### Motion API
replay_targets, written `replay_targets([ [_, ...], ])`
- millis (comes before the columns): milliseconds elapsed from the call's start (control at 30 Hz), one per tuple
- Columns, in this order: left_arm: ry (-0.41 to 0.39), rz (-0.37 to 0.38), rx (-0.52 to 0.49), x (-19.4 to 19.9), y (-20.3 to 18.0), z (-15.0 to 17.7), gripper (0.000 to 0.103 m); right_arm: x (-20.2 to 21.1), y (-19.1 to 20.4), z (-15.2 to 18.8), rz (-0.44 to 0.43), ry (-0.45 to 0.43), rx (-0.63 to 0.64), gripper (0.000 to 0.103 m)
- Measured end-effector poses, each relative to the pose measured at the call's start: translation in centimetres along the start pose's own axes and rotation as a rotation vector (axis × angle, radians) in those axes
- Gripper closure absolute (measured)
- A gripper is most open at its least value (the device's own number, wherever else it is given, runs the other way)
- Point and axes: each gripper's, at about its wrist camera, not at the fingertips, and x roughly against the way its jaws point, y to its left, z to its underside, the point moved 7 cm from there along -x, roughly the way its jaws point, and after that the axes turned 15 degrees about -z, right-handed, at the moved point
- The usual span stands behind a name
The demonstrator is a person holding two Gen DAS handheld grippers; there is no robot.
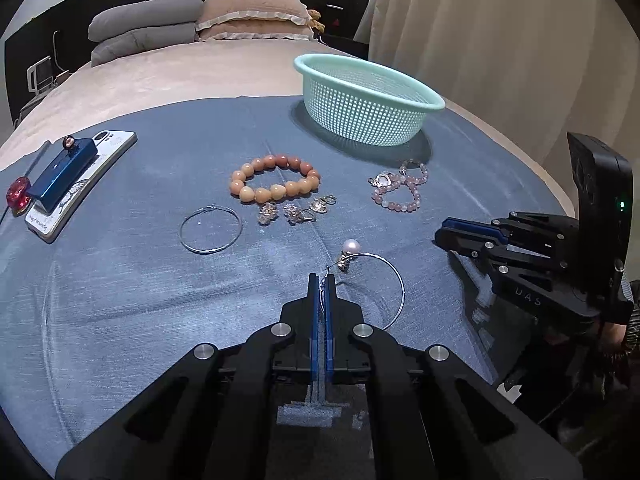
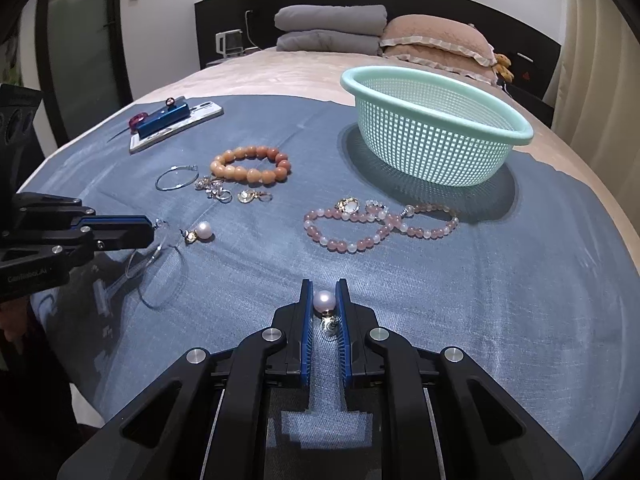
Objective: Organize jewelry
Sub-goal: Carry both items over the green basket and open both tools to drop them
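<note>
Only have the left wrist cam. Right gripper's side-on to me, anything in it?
Observer: Yes. The right gripper is shut on a pearl earring.
Operator: Where in the jaws?
Observer: The pearl sits near the tips, with its gold fitting deeper between the pads, above the blue cloth.
Operator: Is my hoop off the cloth?
Observer: From the side, the hoop hangs from the left gripper. Its shadow lies apart on the cloth, so it looks at least partly lifted.
</note>
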Motion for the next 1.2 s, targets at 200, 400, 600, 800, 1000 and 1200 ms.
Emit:
replay_targets([
  [200,0.008,-0.007,0.008,0.7,0.7,-1.8,0.101,1.4,0.0,-1.7,-0.029,-0.035,-0.026,0.092],
  [400,0.013,-0.009,0.009,0.5,0.8,-4.3,0.101,2.3,-0.3,-4.4,-0.057,-0.069,-0.031,0.092],
  [600,-0.019,-0.015,-0.035,0.5,0.3,-8.7,0.101,3.1,-1.9,-8.3,-0.053,-0.108,-0.021,0.092],
  [800,-0.043,-0.005,-0.079,-1.1,-1.3,-13.8,0.101,4.0,-5.6,-12.7,-0.011,-0.177,-0.057,0.092],
  [1000,-0.046,0.020,-0.125,-4.0,-3.7,-17.6,0.100,3.2,-9.8,-15.3,0.031,-0.202,-0.107,0.092],
  [1200,-0.026,0.034,-0.156,-7.6,-5.7,-20.0,0.100,1.0,-13.2,-14.2,0.058,-0.193,-0.161,0.092],
])
